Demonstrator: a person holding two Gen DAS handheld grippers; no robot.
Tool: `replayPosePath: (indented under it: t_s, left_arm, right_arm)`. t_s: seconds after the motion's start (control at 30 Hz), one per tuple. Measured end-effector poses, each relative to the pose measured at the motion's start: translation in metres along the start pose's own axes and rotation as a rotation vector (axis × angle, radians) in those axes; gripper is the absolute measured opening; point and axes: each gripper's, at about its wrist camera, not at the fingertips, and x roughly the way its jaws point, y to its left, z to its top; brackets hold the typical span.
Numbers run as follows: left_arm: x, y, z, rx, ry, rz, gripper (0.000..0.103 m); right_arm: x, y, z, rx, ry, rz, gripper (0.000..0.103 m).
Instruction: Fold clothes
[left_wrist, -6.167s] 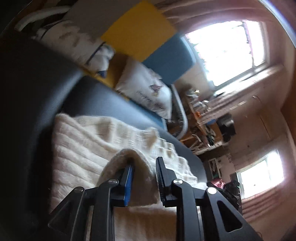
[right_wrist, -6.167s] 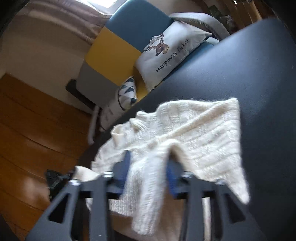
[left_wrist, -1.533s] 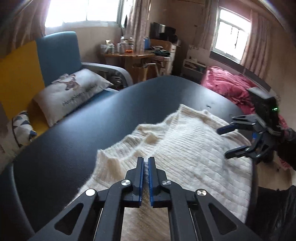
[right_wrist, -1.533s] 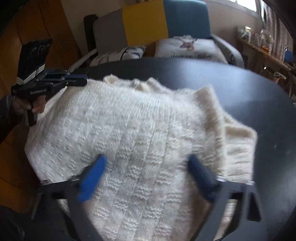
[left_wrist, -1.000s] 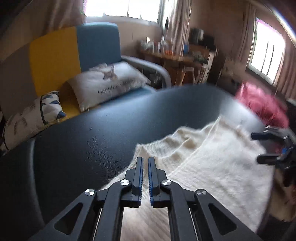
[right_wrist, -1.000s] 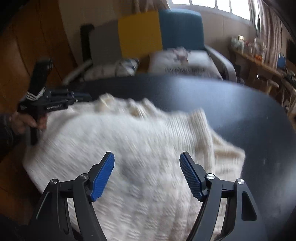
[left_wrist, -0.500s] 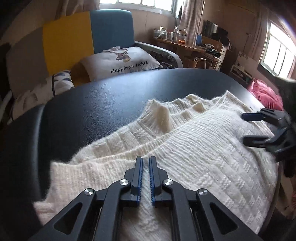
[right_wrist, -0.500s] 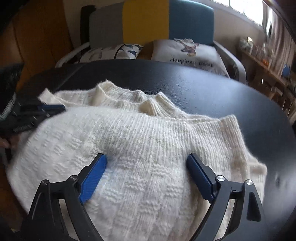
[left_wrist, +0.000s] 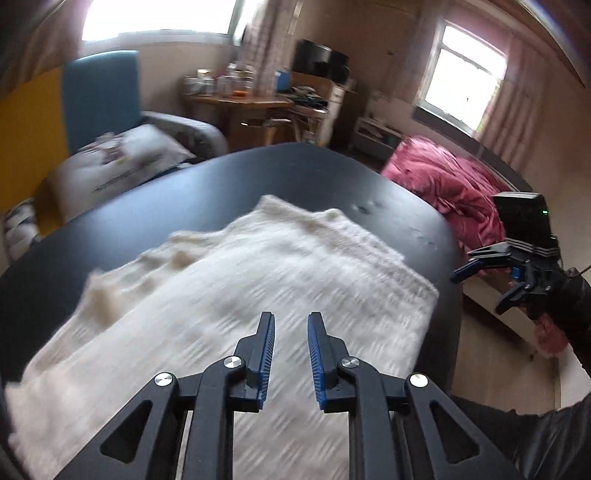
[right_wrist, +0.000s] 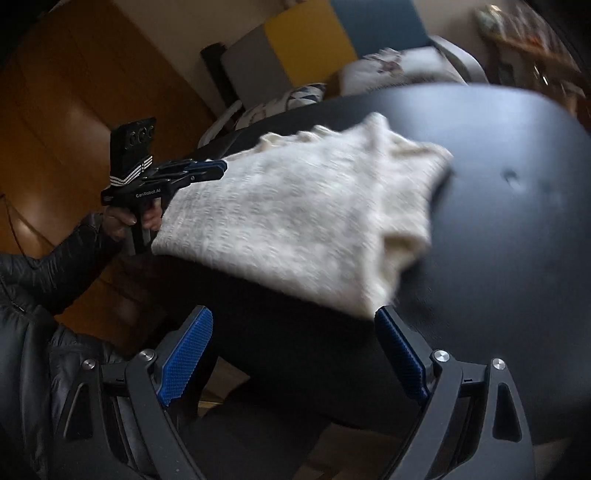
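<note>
Clearly the sweater (left_wrist: 236, 302) on the worktop (left_wrist: 314, 177) is soft, light, floppy; I'd pinch its thick folded edge. Left fingers (left_wrist: 266, 347) are opening on nothing, right fingers (right_wrist: 188, 354) wide apart.

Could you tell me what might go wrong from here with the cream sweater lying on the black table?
1. The sweater lies at the near edge of the table; it may overhang there, so a tug could perhaps slide it off.
2. The left gripper is opening with nothing between its jaws, and the right gripper is open off the cloth. Neither holds the fold.
3. Both views are motion-blurred, so a hasty regrasp may bunch the knit.
</note>
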Motion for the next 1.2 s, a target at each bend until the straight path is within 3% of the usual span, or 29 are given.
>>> replayPosePath:
  t_s: [0.2,0.33,0.5,0.67,0.77,0.9,1.0,1.1,1.2]
  left_arm:
    - [0.055,-0.034,0.039,0.138,0.086,-0.015,0.018]
    - [0.085,-0.043,0.051,0.196,0.149,-0.012,0.018]
    - [0.113,-0.034,0.051,0.157,0.191,-0.009,0.018]
    - [0.126,-0.028,0.047,0.101,0.181,0.002,0.018]
    - [0.125,-0.026,0.047,0.092,0.173,0.005,0.018]
    - [0.115,-0.032,0.048,0.131,0.151,0.012,0.017]
    - [0.104,-0.035,0.048,0.139,0.119,-0.033,0.017]
    - [0.099,-0.036,0.042,0.17,0.128,-0.065,0.017]
    - [0.093,-0.037,0.035,0.202,0.137,-0.098,0.017]
  right_arm:
    - [0.024,-0.037,0.022,-0.001,0.027,0.158,0.092]
    - [0.043,-0.038,0.037,-0.082,0.115,0.22,0.092]
    - [0.06,-0.016,0.041,-0.219,0.282,0.323,0.092]
    - [0.075,0.007,0.025,-0.339,0.486,0.362,0.103]
    - [0.072,0.005,0.027,-0.318,0.467,0.391,0.103]
    - [0.061,0.005,0.032,-0.297,0.417,0.343,0.103]
    - [0.056,0.0,0.045,-0.245,0.334,0.317,0.103]
    - [0.062,-0.006,0.057,-0.197,0.301,0.351,0.103]
    - [0.077,0.0,0.064,-0.196,0.323,0.409,0.103]
